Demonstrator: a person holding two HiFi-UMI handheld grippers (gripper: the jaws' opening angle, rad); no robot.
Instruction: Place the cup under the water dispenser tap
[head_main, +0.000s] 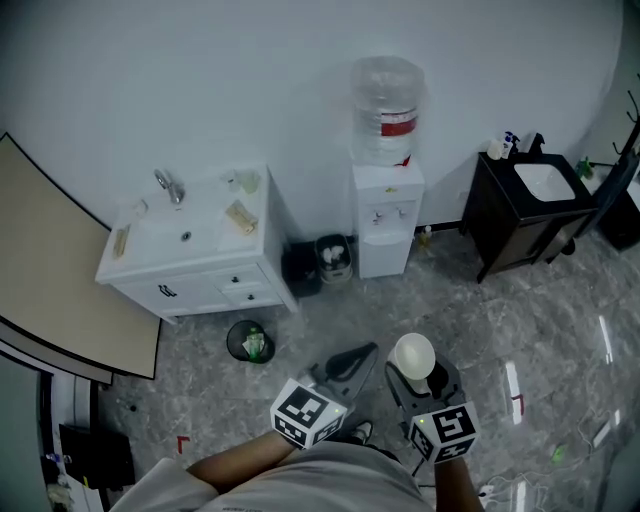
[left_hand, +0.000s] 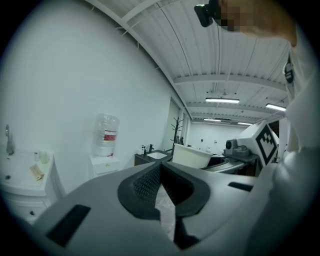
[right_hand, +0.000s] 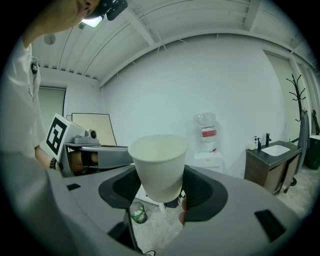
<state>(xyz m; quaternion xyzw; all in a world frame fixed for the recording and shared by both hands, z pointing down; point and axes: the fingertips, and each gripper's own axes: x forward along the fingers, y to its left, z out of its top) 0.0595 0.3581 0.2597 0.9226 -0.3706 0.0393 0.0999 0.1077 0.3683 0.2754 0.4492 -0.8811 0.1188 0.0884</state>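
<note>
A white paper cup (head_main: 414, 354) (right_hand: 158, 166) stands upright between the jaws of my right gripper (head_main: 417, 372) (right_hand: 159, 192), which is shut on its lower wall. The cup also shows in the left gripper view (left_hand: 191, 156). My left gripper (head_main: 350, 362) (left_hand: 160, 182) hangs beside it on the left, shut with nothing in it. The white water dispenser (head_main: 387, 215) (right_hand: 208, 147) (left_hand: 104, 150), with a clear bottle on top, stands against the far wall, some way ahead of both grippers across the floor.
A white sink cabinet (head_main: 195, 250) stands left of the dispenser, a black bin (head_main: 318, 265) between them. A dark cabinet with a basin (head_main: 530, 205) is to the right. A small round green bin (head_main: 249, 341) sits on the marble floor. A beige board (head_main: 50, 270) leans at the left.
</note>
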